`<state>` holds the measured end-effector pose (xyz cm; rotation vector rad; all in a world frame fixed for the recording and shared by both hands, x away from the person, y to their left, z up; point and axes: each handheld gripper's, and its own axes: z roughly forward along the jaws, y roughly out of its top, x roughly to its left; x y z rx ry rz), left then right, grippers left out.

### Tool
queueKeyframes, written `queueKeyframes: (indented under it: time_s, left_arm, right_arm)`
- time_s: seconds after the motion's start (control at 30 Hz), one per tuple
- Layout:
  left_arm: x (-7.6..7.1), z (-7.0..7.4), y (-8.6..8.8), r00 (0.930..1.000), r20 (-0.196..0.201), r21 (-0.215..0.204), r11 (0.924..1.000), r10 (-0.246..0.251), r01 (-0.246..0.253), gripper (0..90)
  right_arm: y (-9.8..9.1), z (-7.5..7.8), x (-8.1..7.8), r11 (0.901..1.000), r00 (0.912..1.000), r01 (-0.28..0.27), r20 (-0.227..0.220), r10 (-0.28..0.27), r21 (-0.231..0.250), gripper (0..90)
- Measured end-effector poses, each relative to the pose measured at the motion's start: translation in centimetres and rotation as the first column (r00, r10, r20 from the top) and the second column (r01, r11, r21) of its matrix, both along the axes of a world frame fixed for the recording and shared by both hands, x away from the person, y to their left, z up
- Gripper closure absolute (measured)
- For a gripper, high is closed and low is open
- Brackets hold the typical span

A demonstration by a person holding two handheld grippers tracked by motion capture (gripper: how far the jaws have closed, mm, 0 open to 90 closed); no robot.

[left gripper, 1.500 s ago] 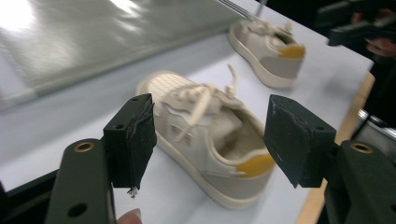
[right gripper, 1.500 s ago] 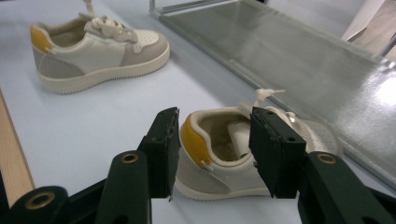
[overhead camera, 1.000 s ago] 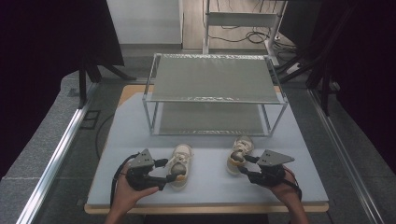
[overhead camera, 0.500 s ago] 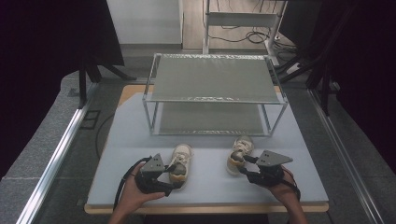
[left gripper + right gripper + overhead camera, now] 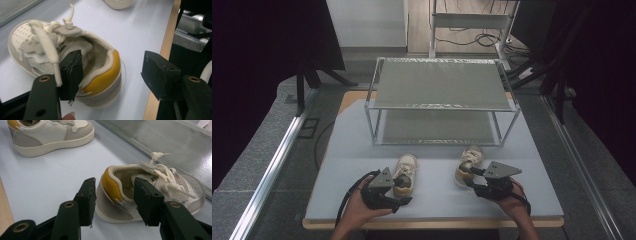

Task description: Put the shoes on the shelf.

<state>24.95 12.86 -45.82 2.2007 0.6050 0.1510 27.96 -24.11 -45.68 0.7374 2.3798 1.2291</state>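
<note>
Straddling the heel collars with jaws apart, left gripper (image 5: pixel 112 72) on left shoe (image 5: pixel 62 62), right gripper (image 5: pixel 115 200) on right shoe (image 5: pixel 150 192), either could snag laces and drag.

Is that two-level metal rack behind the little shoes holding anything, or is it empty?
Empty. In the high view, both the top shelf and lower shelf of the rack are bare; both shoes sit on the table in front.

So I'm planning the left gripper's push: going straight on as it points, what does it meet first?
Probably the left sneaker: the left gripper is open, one jaw already inside its collar, and the yellow heel lies between the jaws.
</note>
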Motion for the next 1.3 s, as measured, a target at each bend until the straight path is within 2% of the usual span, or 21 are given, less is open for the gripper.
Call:
queueKeyframes:
  time_s: [0.3, 0.6, 0.8, 1.03, 1.3]
  left_arm:
    - [0.0, -0.1, -0.2, 1.0, 0.001, 0.001, 1.0, 0.002, -0.002, 31.8]
    - [0.0, -0.4, -0.6, 0.9999, 0.008, 0.004, 1.0, 0.008, -0.008, 30.7]
    - [0.1, -0.6, -0.8, 0.9999, 0.014, 0.008, 0.9999, 0.01, -0.01, 30.9]
    - [0.0, -0.6, -0.9, 0.9998, 0.018, 0.018, 0.9998, 0.008, -0.008, 31.0]
    - [0.1, -0.7, -0.9, 0.9998, 0.018, 0.017, 0.9998, 0.008, -0.008, 31.5]
  right_arm:
    - [0.7, -0.6, 0.1, 1.0, 0.9999, 0.009, 0.008, -0.009, 0.002, 50.7]
    - [2.0, -1.6, 0.0, 0.9991, 0.9977, 0.042, 0.053, -0.041, -0.008, 46.9]
    - [1.7, -1.8, 0.2, 0.9987, 0.9979, 0.048, 0.043, -0.048, 0.021, 49.6]
    - [1.9, -1.6, 0.1, 0.9986, 0.9975, 0.053, 0.048, -0.053, -0.004, 50.5]
    - [1.8, -1.5, 0.3, 0.9992, 0.9984, 0.04, 0.04, -0.04, -0.001, 51.8]
